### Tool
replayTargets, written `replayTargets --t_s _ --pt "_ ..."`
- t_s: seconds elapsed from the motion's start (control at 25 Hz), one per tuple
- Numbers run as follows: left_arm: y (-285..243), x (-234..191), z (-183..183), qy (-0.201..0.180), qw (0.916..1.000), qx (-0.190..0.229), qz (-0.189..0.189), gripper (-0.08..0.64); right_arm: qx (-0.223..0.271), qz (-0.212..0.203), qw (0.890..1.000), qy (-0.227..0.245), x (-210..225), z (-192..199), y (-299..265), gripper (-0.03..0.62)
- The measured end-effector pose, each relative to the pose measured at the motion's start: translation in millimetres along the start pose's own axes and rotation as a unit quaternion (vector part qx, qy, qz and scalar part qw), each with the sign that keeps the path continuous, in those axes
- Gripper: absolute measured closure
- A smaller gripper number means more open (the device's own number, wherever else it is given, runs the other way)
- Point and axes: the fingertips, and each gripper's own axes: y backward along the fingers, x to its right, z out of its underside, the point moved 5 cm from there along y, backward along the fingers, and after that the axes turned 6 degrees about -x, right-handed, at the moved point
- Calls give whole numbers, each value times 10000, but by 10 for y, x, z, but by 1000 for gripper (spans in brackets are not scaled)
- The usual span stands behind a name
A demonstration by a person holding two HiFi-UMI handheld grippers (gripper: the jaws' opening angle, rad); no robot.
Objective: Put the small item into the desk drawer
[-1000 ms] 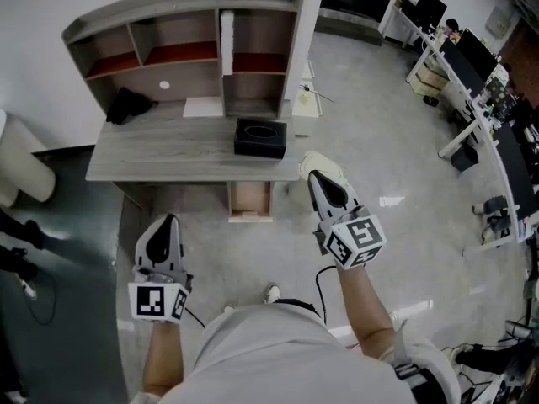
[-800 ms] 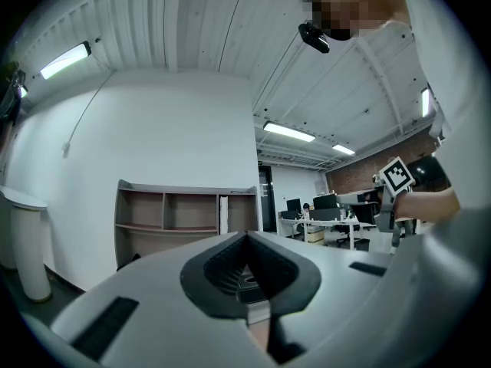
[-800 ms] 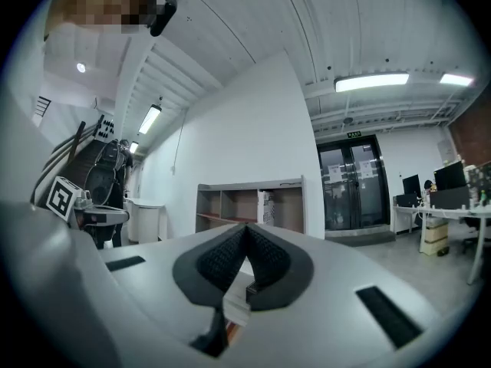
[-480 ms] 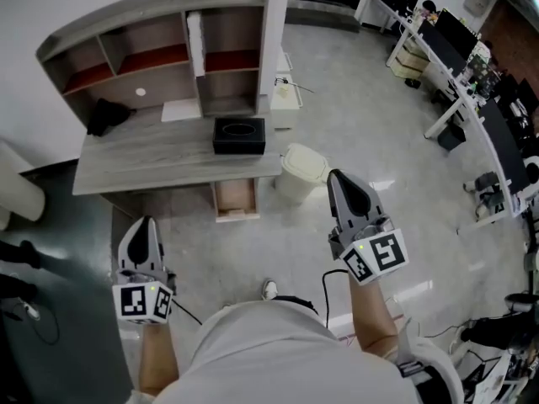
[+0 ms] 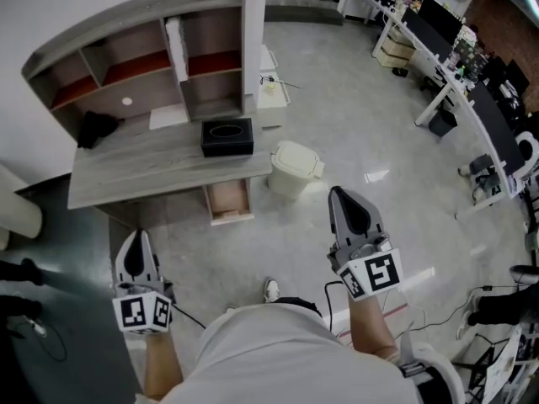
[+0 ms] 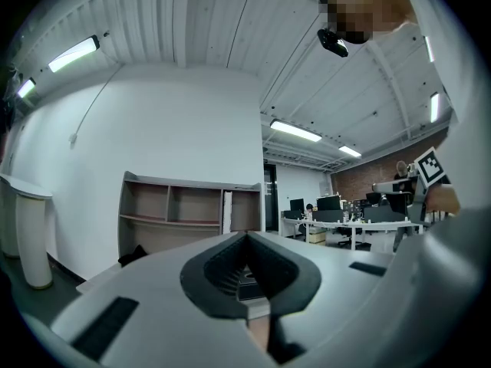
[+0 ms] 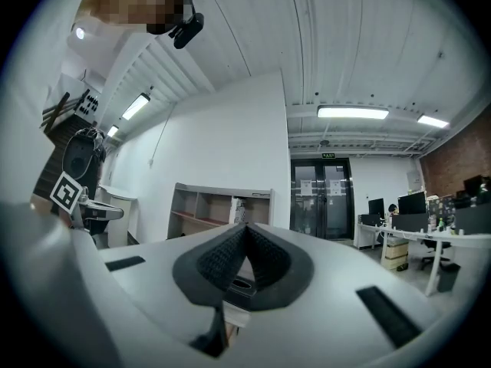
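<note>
**A:** What sort of room is this?

**B:** An open-plan office with a polished pale grey floor, seen steeply from above. At 11 o'clock a grey wood-grain desk (image 5: 126, 173) with an open-shelved hutch on top stands against a white wall.

**A:** Where are the drawer and the item?

**B:** The desk drawer (image 5: 227, 202), small and light wood, hangs pulled open below the desk's front edge, towards its right end. I cannot tell for certain which object is the small item. The likeliest is a black rectangular box (image 5: 226, 137) with an oval opening in its top. It sits on the desktop at 12 o'clock from the drawer, close behind it. A dark crumpled lump (image 5: 96, 128) lies at the desk's far 9 o'clock end. A cream lidded bin (image 5: 295, 168) stands on the floor just beside the desk, at 2 o'clock from the drawer.

**A:** How should this step be done?

**B:** This looks like the approach, with nothing picked up yet. The person should step closer and part one gripper's jaws before reaching. Those jaws should come down across the item's narrower sides, with the other gripper kept clear of the drawer mouth.

**A:** And the grippers?

**B:** Both have their jaws pressed together and hold nothing. The left gripper (image 5: 137, 241) is at 7 o'clock from the drawer. The right gripper (image 5: 345, 202) is at 3 o'clock from it. The box lies at 11 o'clock from the right gripper, well apart from it.
</note>
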Motion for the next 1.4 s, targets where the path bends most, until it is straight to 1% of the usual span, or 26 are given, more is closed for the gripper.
replayTargets --t_s 0.28,0.6,0.88,1.4 --pt "88 41 7 18 10000 27 36 542 -6 84 10000 -17 -63 7 82 569" --pt "188 39 106 131 9999 -30 94 543 -154 12 9999 -16 -196 66 146 569" --pt "387 -19 186 205 9997 -108 120 543 -274 -18 9995 127 -412 57 194 569" --pt "624 -318 352 285 9990 -297 179 541 -485 -96 9982 327 -931 104 143 569"
